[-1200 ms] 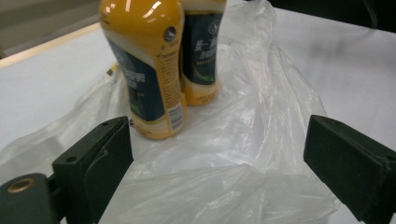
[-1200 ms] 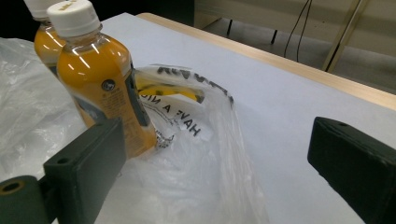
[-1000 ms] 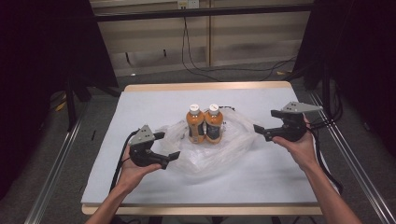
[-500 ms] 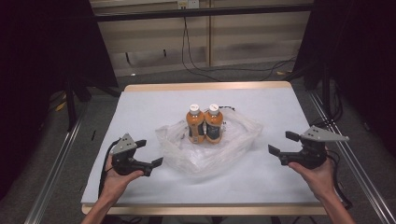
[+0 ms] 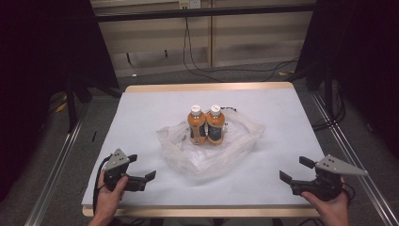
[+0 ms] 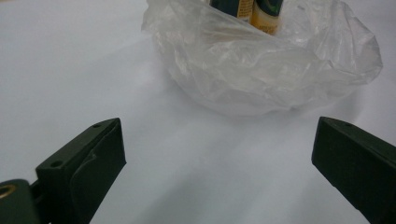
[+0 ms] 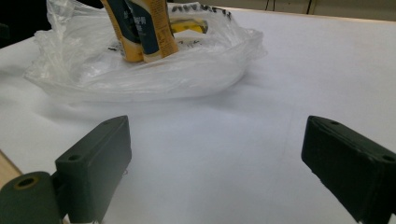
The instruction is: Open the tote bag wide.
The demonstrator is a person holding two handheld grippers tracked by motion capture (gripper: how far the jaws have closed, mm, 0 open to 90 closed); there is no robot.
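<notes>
Two orange-capped drink bottles point(image 5: 206, 125) are standing inside a crumpled clear plastic bag point(image 5: 207, 146).
Bagging is judged done: both hand-held grippers, left point(image 5: 141, 170) and right point(image 5: 296, 170), are being held released, well apart.

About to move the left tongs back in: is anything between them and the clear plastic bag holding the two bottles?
Nothing visible. Bare white table lies between the open left tongs and the crumpled clear plastic bag.
</notes>
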